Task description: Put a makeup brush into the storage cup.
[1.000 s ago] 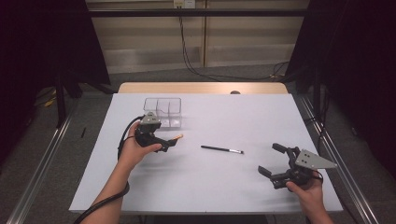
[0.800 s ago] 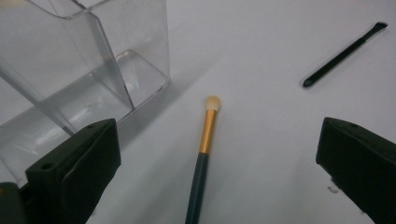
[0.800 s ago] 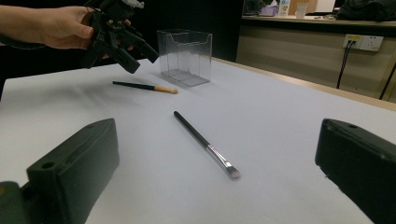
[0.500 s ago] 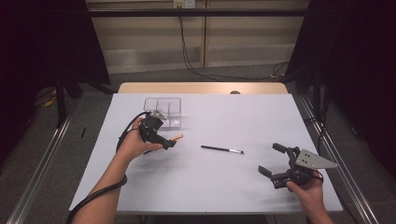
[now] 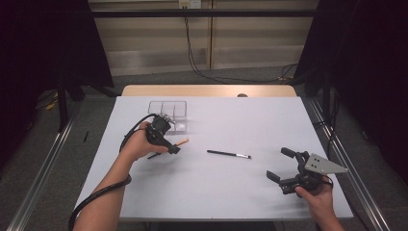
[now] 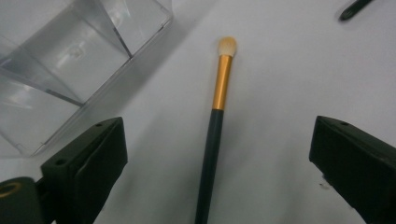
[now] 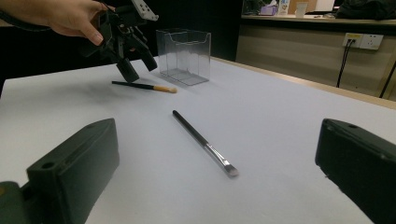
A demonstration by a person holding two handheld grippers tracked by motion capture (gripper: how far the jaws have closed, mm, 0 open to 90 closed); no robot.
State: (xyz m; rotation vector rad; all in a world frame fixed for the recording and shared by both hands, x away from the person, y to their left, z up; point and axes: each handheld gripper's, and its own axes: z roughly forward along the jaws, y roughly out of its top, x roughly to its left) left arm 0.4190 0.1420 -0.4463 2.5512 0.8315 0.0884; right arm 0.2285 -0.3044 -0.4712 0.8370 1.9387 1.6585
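A dark-handled brush with a gold ferrule (image 5: 182,142) lies on the white table just in front of the clear compartment box (image 5: 167,111). My left gripper (image 5: 172,149) hovers over its handle. In the left gripper view the brush (image 6: 219,84) runs up between the wide jaws of the left gripper (image 6: 217,140), which have just been closing a little; no pad touches it. A thin black brush (image 5: 229,154) lies mid-table. My right gripper (image 5: 279,164) rests open at the front right, facing that brush (image 7: 203,142).
The clear box (image 7: 184,56) has upright dividers and stands at the back left of the white table cover (image 5: 269,120). A bare wooden strip (image 5: 207,90) runs along the far edge. Cables trail from both grippers.
The left hand has shifted slightly and tipped its gripper down over the gold-ferruled brush. Both brushes and the right gripper are where they were.
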